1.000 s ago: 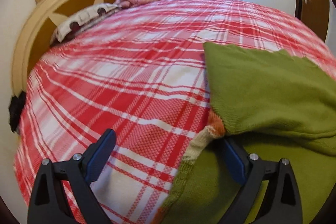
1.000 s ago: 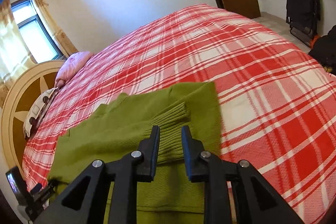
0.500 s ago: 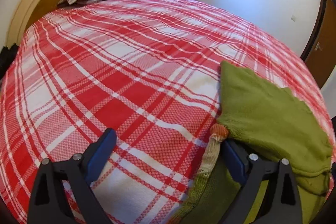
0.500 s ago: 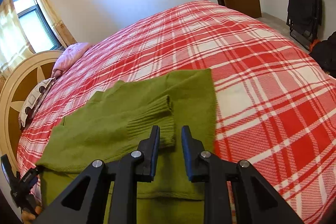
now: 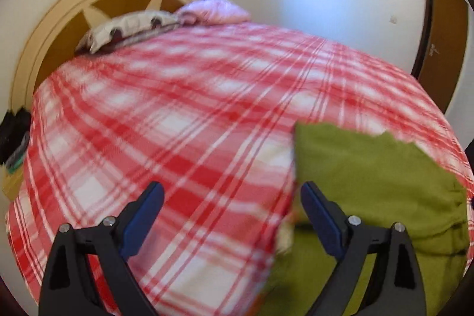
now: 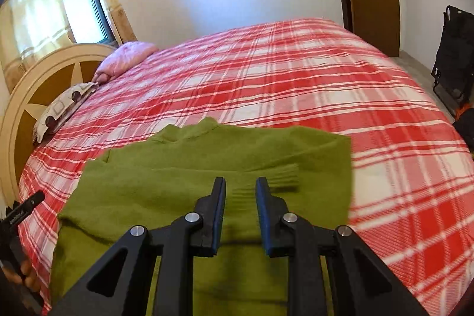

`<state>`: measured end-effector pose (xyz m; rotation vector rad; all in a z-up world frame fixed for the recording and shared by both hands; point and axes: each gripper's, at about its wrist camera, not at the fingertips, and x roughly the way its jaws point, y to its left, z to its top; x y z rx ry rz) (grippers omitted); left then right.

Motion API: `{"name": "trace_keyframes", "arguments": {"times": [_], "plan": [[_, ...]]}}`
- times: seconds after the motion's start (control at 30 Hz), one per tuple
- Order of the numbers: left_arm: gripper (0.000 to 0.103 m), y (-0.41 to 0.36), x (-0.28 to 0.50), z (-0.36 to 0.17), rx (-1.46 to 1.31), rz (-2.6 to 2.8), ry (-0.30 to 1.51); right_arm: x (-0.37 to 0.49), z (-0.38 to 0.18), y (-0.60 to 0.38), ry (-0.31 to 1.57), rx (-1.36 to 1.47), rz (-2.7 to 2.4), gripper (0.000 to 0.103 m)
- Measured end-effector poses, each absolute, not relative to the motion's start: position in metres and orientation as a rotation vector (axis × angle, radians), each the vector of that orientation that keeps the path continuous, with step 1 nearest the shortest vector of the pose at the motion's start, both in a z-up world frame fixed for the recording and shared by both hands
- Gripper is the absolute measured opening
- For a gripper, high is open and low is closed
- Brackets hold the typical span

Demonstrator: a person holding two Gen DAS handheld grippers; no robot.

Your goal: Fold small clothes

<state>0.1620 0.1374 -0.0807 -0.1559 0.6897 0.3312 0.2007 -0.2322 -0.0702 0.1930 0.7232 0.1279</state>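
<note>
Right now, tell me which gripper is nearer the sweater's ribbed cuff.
Right. The right gripper hovers directly over the ribbed cuff of the green sweater. The left gripper sits beside the sweater's opposite edge, mostly over the plaid bedspread.

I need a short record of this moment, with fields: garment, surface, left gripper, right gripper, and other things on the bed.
garment: green knit sweater, lying flat, one ribbed cuff folded over its body
surface: bed with red and white plaid cover
left gripper: open wide, empty, over the cover beside the sweater's edge
right gripper: open with a narrow gap, empty, above the sweater
other things: pink pillow and patterned pillow by the headboard
</note>
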Motion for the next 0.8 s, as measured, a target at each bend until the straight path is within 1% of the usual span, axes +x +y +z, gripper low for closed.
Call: {"name": "trace_keyframes", "arguments": {"times": [0.1,0.23,0.33,0.37,0.5,0.63,0.7,0.8], "plan": [[0.095,0.111,0.188,-0.079,-0.132,0.294,0.699,0.215,-0.082,-0.226,0.758,0.213,0.118,0.022],[0.095,0.086,0.220,-0.102,-0.057,0.342,0.753,0.228,-0.103,-0.223,0.831,0.220,0.114,0.022],[0.094,0.087,0.233,-0.122,-0.029,0.390,0.816,0.228,-0.113,-0.223,0.820,0.227,0.115,0.022],[0.096,0.089,0.233,-0.126,-0.032,0.396,0.826,0.229,-0.114,-0.222,0.824,0.225,0.114,0.022],[0.098,0.099,0.234,-0.128,-0.074,0.395,0.825,0.234,-0.116,-0.222,0.829,0.234,0.118,0.022],[0.101,0.111,0.243,-0.135,-0.141,0.409,0.868,0.231,-0.112,-0.225,0.842,0.252,0.120,0.022],[0.100,0.112,0.243,-0.133,-0.144,0.379,0.878,0.219,-0.100,-0.225,0.856,0.249,0.104,0.022],[0.099,0.114,0.228,-0.117,-0.097,0.288,0.852,0.185,-0.077,-0.231,0.808,0.261,0.154,0.022]]}}
